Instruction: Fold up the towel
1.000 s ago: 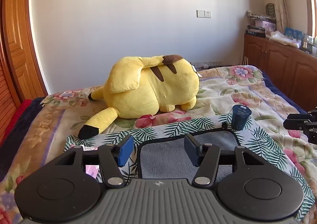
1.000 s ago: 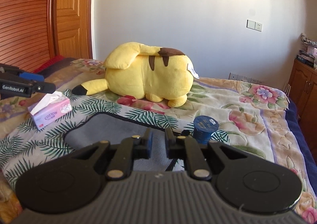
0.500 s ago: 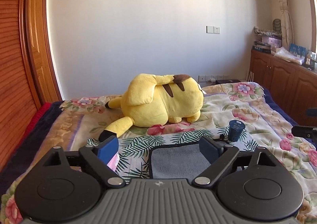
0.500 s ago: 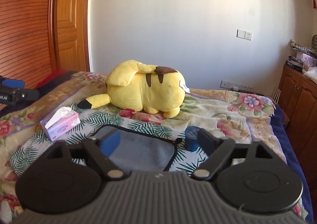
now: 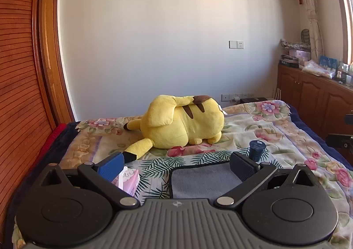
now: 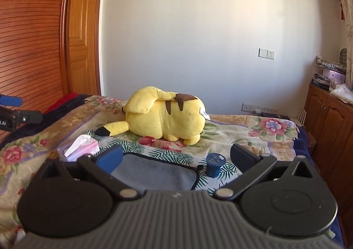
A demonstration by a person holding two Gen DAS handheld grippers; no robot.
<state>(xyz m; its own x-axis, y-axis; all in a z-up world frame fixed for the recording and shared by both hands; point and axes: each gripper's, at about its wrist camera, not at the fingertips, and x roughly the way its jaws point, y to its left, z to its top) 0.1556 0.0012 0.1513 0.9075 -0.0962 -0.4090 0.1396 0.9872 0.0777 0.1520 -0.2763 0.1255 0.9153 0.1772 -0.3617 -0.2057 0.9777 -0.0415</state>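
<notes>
A pink tissue box (image 6: 80, 148) is seen on the bed (image 6: 247, 138), with a white tissue pulled up out of its top slot; its card sides are printed in pale lilac. A small dark blue cylindrical tub (image 6: 214, 164) with a label on its lid stands closed, so its contents cannot be told. Both rest on a thin cloth printed with green palm leaves (image 5: 198, 157), laid over a quilted floral bedspread. A soft yellow plush toy (image 5: 183, 123) with brown back stripes and a black-tipped tail lies on its side further back. Polished wooden cabinets (image 5: 313, 99) line the far side.

The towel (image 5: 204, 180) is grey, of short matte pile, edged with a black binding and rounded at the corners. It lies flat on the palm-leaf cloth, between the tissue box and the tub, the tub just beside its far corner.

The left tongs (image 5: 175, 166) are held spread wide above the near part of the towel, nothing gripped. The right tongs (image 6: 176, 158) are likewise spread wide and empty
</notes>
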